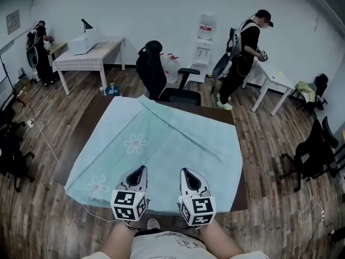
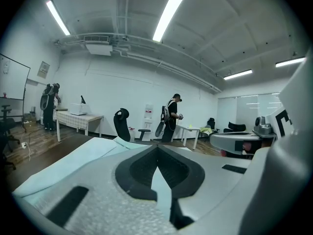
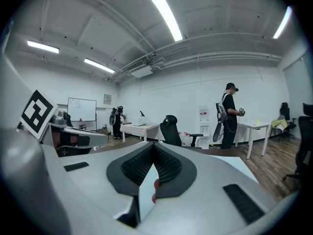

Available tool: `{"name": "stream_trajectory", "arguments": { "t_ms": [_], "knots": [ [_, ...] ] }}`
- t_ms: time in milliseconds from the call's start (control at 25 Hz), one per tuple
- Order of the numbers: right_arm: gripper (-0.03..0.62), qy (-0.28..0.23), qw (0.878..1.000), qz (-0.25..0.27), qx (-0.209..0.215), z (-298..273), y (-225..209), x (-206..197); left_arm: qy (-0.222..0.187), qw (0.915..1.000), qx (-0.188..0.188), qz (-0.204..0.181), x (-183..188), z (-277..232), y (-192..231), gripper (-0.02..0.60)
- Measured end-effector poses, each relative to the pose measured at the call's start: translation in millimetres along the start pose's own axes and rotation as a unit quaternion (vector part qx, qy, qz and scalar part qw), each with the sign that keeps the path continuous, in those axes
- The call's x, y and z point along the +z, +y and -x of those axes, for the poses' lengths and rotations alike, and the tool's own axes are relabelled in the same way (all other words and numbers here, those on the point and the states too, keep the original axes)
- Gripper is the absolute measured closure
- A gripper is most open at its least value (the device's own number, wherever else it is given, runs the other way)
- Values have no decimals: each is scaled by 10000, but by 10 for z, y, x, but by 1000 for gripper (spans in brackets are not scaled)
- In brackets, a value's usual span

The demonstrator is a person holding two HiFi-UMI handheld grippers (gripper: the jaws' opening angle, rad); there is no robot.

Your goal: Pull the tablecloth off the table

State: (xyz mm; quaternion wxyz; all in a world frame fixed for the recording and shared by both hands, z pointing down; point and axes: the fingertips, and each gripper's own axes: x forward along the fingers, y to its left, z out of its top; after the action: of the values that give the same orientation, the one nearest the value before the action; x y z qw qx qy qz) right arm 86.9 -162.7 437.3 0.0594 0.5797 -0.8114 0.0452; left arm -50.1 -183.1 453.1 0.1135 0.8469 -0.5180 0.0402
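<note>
Tablecloth (image 1: 161, 139) inside left gripper (image 1: 142, 169), right gripper (image 1: 185, 171)

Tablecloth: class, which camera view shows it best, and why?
The head view: the whole pale-green tablecloth lies rumpled across the brown table. The left gripper view shows only a near stretch past its jaws; the right gripper view just a sliver.

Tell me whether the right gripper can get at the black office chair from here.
Probably not. The right gripper is shut on the tablecloth at the near edge, and the whole table lies between it and the black office chair on the far side.
</note>
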Motion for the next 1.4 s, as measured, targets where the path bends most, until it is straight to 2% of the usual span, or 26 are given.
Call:
{"name": "stream_trajectory", "arguments": {
  "t_ms": [200,360,400,480,640,680,720,800,880,1080,1240,1400],
  "knots": [
    [583,218,9993,-145,-284,-530,-206,-107,224,9995,-153,-140,-4,-481,360,572],
    [579,557,9974,-288,-361,-847,-407,-349,596,9980,-152,-146,-204,-801,609,572],
    [567,671,9966,-323,-358,-915,-466,-428,702,9973,-130,-140,-276,-865,672,572],
    [482,929,9944,-372,-350,-1046,-592,-607,918,9957,-48,-146,-450,-984,806,571],
    [467,1344,9896,-326,-391,-1335,-879,-968,1348,9908,123,-80,-832,-1224,1061,569],
    [446,1452,9882,-325,-356,-1429,-942,-1065,1467,9890,175,-71,-930,-1286,1128,563],
    [430,1581,9864,-335,-312,-1526,-999,-1172,1607,9867,236,-66,-1038,-1343,1198,532],
    [403,1896,9808,-391,-238,-1708,-1107,-1407,1942,9803,354,-49,-1275,-1432,1339,425],
    [384,2201,9742,-460,-193,-1869,-1208,-1637,2250,9733,465,-20,-1490,-1495,1495,383],
    [358,2972,9530,-552,-201,-2101,-1443,-2237,2849,9529,1028,163,-1904,-1517,2042,316],
    [355,3440,9359,-676,-339,-2114,-1631,-2617,3173,9356,1518,318,-2145,-1429,2511,296],
    [355,3704,9242,-812,-459,-2104,-1703,-2813,3439,9207,1793,444,-2367,-1313,2863,284]
  ]
}}
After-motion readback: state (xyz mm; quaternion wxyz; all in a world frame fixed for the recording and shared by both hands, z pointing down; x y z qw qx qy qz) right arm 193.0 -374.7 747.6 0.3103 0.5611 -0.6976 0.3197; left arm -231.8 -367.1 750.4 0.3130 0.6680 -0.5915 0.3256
